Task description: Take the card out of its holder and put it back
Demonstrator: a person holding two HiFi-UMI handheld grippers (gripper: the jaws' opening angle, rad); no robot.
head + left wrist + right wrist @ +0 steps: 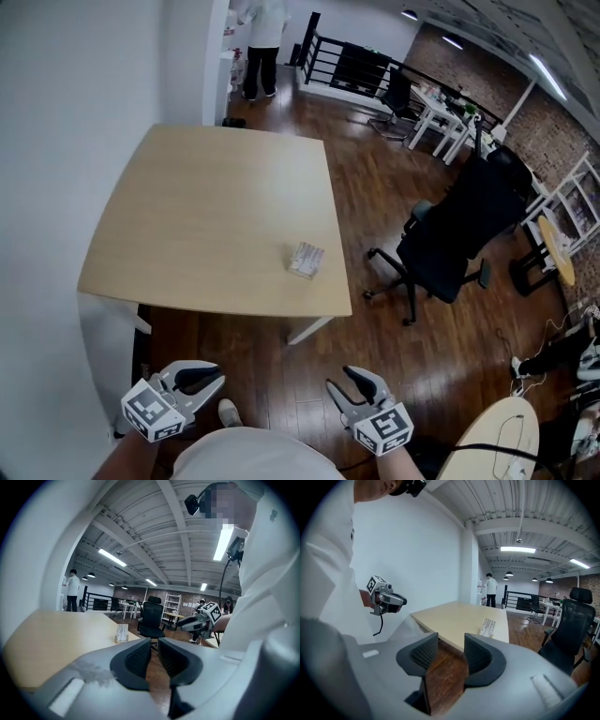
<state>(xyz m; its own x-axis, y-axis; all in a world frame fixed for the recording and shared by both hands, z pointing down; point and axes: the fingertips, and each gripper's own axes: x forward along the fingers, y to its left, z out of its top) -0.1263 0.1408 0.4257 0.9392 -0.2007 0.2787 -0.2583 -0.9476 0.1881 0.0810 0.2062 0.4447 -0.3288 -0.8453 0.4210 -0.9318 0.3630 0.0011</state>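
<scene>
A small white card holder (306,259) with its card stands near the right front corner of the light wooden table (206,216). It also shows in the left gripper view (122,633) and in the right gripper view (488,627). Both grippers hang low by my body, well short of the table's front edge. My left gripper (211,378) (154,644) has its jaws nearly together, with only a thin slit and nothing in it. My right gripper (339,378) (451,641) is open and empty. Each gripper appears in the other's view: the right one (201,620), the left one (386,599).
A black office chair (459,234) stands on the wooden floor right of the table. A person (258,42) stands far behind the table by a black railing (352,66). A white wall runs along the left. A round tabletop (497,436) lies at the lower right.
</scene>
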